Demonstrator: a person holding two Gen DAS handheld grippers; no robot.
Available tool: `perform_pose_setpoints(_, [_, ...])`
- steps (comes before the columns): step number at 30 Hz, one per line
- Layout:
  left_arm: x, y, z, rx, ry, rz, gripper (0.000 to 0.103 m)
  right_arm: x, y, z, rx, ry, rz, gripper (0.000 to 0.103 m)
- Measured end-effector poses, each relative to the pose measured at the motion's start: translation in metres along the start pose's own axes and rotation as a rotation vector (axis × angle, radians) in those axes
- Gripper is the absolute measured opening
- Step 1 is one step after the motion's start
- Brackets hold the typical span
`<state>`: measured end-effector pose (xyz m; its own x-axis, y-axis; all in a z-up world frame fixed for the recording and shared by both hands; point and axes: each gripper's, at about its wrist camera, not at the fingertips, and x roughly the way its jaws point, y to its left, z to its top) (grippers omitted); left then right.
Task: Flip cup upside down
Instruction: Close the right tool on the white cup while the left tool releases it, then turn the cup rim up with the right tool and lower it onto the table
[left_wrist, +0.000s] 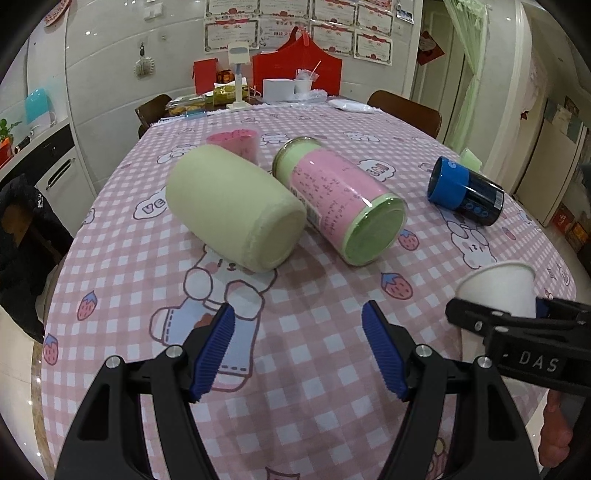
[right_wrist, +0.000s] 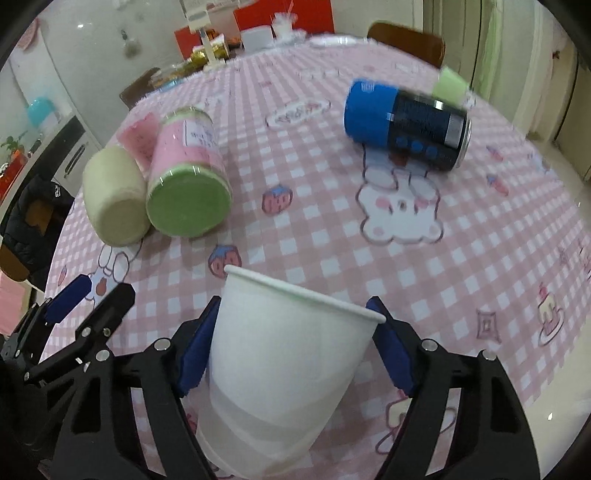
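A white paper cup (right_wrist: 284, 369) sits between the blue pads of my right gripper (right_wrist: 295, 343), which is shut on its wall. The cup is tilted, rim pointing forward and up, above the pink checked tablecloth (right_wrist: 332, 229). In the left wrist view the same cup (left_wrist: 498, 288) shows at the right edge, held by the right gripper (left_wrist: 517, 317). My left gripper (left_wrist: 299, 350) is open and empty, low over the near part of the table; it also shows at the left in the right wrist view (right_wrist: 92, 295).
A pale green cylinder (left_wrist: 236, 206) and a pink-labelled jar with green lid (left_wrist: 340, 199) lie on their sides mid-table, a pink cup (left_wrist: 236, 142) behind them. A blue and black can (left_wrist: 465, 192) lies at the right. Boxes, bags and chairs stand at the far end.
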<state>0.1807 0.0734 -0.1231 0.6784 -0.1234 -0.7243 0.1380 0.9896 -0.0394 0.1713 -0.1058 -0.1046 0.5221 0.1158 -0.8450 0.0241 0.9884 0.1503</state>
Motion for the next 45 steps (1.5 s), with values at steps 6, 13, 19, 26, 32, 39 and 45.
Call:
perform_pose_setpoints(6, [-0.002,-0.002,0.006,-0.013,-0.008,-0.009,0.071,-0.016,0.006,0.006,-0.059,-0.148,-0.056,0.075])
perform_pose_setpoints(13, [-0.005,-0.002,0.011,-0.023,-0.026,-0.010,0.071,-0.026,0.020,0.003,-0.228,-0.359,-0.164,0.075])
perform_pose_setpoints(19, [-0.003,0.006,0.013,-0.053,-0.023,-0.008,0.071,-0.020,0.018,-0.009,-0.289,-0.445,-0.157,0.075])
perform_pose_setpoints(26, [0.000,0.011,0.012,-0.076,-0.022,0.007,0.071,-0.021,0.020,-0.032,-0.364,-0.499,-0.142,0.075])
perform_pose_setpoints(32, [0.001,0.012,0.011,-0.078,-0.018,0.017,0.071,-0.024,0.025,-0.044,-0.399,-0.524,-0.129,0.075])
perform_pose_setpoints(39, [-0.002,0.010,0.008,-0.075,-0.023,0.033,0.071,-0.022,0.025,-0.048,-0.395,-0.491,-0.112,0.080])
perform_pose_setpoints(45, [-0.011,0.007,0.003,-0.066,-0.032,0.051,0.071,-0.034,0.021,-0.055,-0.380,-0.505,-0.091,0.085])
